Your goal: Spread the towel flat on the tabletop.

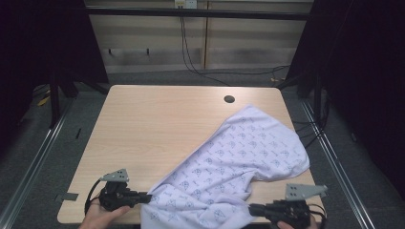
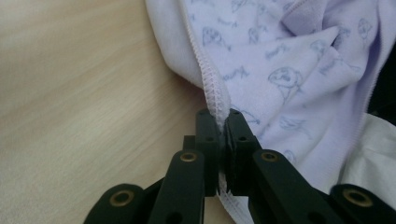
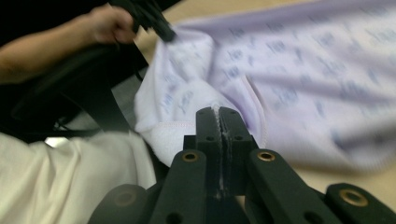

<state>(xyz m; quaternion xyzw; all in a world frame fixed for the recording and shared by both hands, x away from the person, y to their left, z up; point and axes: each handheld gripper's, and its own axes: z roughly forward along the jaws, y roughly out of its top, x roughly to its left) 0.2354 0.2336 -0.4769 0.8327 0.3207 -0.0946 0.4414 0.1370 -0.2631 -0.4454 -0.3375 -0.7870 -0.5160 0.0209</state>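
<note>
The wooden desk (image 1: 157, 129) carries a pale purple printed cloth (image 1: 239, 157), which sprawls from the far right corner down to the near edge and hangs a bit over it. The left tool (image 1: 147, 196) is clamped on the cloth's stitched hem at the near left. The right tool (image 1: 252, 208) pinches another hem at the near right, so both are gripping fabric.

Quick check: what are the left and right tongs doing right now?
Left tongs: shut on the stitched hem of the lilac printed cloth.
Right tongs: shut on another edge of the same cloth.
</note>
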